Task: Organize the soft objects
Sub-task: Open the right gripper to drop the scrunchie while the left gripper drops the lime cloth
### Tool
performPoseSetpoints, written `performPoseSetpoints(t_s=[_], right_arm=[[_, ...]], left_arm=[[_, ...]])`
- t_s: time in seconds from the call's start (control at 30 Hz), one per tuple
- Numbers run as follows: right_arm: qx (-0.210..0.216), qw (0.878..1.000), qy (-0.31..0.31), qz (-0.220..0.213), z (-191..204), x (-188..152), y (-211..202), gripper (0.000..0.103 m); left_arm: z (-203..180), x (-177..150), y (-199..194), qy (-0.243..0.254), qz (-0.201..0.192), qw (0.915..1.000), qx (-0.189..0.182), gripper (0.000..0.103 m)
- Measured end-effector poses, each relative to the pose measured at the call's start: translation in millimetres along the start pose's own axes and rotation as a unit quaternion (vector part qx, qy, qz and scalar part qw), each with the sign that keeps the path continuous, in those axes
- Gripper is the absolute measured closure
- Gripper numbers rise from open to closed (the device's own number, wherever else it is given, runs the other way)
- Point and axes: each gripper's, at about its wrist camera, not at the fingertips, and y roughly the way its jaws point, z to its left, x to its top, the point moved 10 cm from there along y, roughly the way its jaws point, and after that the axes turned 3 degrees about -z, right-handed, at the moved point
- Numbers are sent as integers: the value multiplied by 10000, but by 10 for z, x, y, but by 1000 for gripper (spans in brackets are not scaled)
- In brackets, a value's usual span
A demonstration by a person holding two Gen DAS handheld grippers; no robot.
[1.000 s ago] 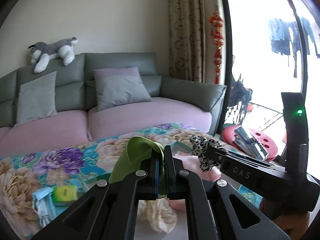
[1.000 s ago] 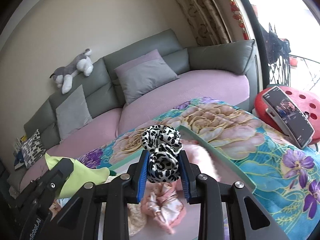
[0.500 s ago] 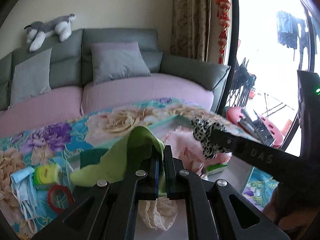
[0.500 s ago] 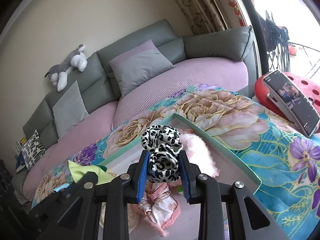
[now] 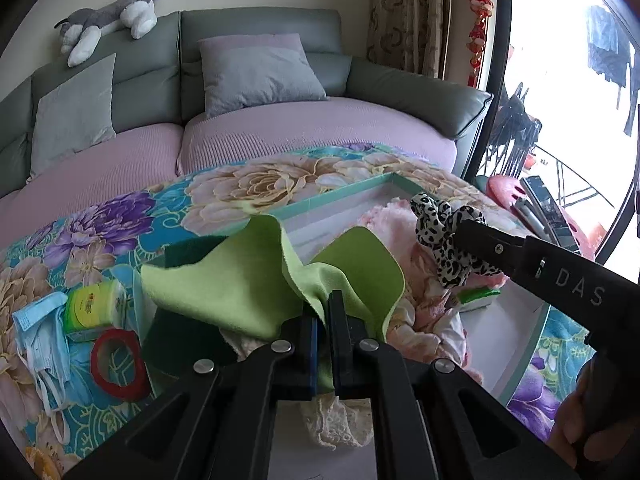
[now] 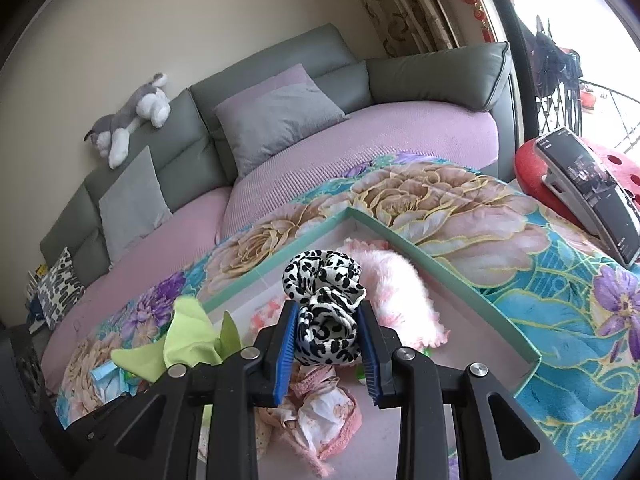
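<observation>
My left gripper pinches a smooth green cloth; my right gripper, angled downward, squeezes a ruffled leopard-print scrunchie above the tray.

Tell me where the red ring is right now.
The flat red ring lies on the floral cloth at the lower left of the left wrist view, just below the yellow-green packet and right of the blue face mask.

lime-green cloth; black-and-white leopard-print scrunchie; fluffy pink item; teal-rimmed tray; turquoise tablecloth with cream and purple flowers; red ring; light blue face mask; grey-green sofa.
</observation>
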Motion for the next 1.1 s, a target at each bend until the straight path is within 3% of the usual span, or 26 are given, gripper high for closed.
performPoseSetpoints(t_s=[0.3,0.73,0.8,0.9,0.97,1.1], right_arm=[[-94,9996,-80,246,-2,-105,110,70],[-144,9995,-106,258,4,-105,104,68],[-183,9995,-100,254,-5,-102,92,63],[-200,9994,-136,258,7,-95,76,52],[-214,9992,-185,275,16,-94,72,51],[-223,9992,-221,245,37,-76,40,51]], left_arm=[[34,-50,52,-58,155,9999,8,97],[22,-13,-18,-66,157,9998,-94,97],[24,6,-46,-39,132,9999,-77,96],[35,22,-75,-82,133,9998,-110,87],[35,35,-106,-109,122,9997,-156,76],[48,74,-192,-69,48,9999,-87,67]])
